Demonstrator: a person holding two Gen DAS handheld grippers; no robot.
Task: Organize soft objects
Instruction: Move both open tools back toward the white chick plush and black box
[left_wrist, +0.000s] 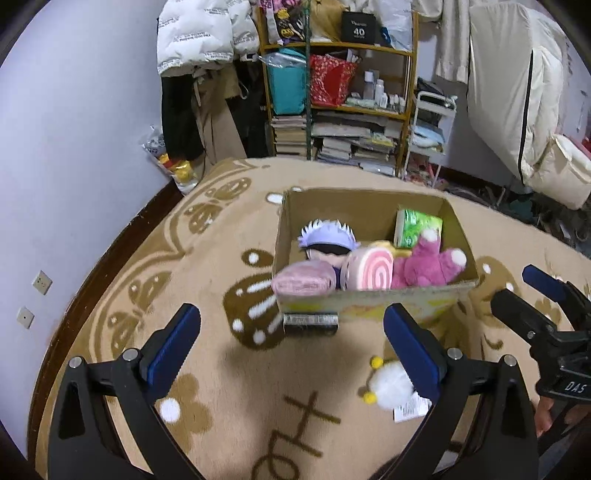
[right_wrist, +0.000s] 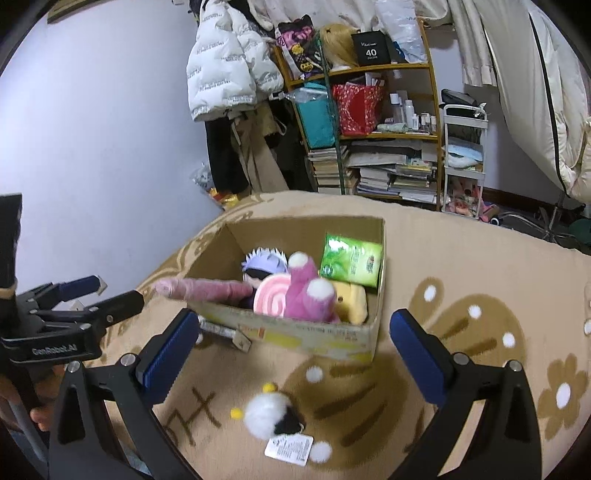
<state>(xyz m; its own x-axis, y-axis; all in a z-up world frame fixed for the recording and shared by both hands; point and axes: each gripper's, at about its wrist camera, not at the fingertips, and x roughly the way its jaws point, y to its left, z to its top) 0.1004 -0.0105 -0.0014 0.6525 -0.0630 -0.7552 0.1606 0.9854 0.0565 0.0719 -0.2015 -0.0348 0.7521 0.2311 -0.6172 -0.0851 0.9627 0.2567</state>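
A cardboard box (left_wrist: 369, 306) (right_wrist: 295, 332) stands on the beige carpet. In it lie a folded pink cloth (left_wrist: 303, 282) (right_wrist: 207, 288) hanging over the left rim, a white-haired doll (left_wrist: 327, 238) (right_wrist: 264, 264), a pink swirl cushion (left_wrist: 369, 269) (right_wrist: 273, 299), a magenta plush (left_wrist: 428, 266) (right_wrist: 306, 295), a yellow plush (right_wrist: 352, 302) and a green tissue pack (left_wrist: 417, 227) (right_wrist: 351, 260). A small white fluffy plush with yellow knobs and a tag (left_wrist: 391, 386) (right_wrist: 269, 413) lies on the carpet before the box. My left gripper (left_wrist: 291, 347) and right gripper (right_wrist: 291, 350) are open and empty above it.
A small dark object (left_wrist: 310, 325) leans on the box's front. Behind stand a shelf (left_wrist: 340, 110) with books and bags, hanging coats (left_wrist: 199, 37), a white trolley (left_wrist: 428, 136) and a wall (left_wrist: 74, 129) at left. The right gripper shows in the left view (left_wrist: 535, 295).
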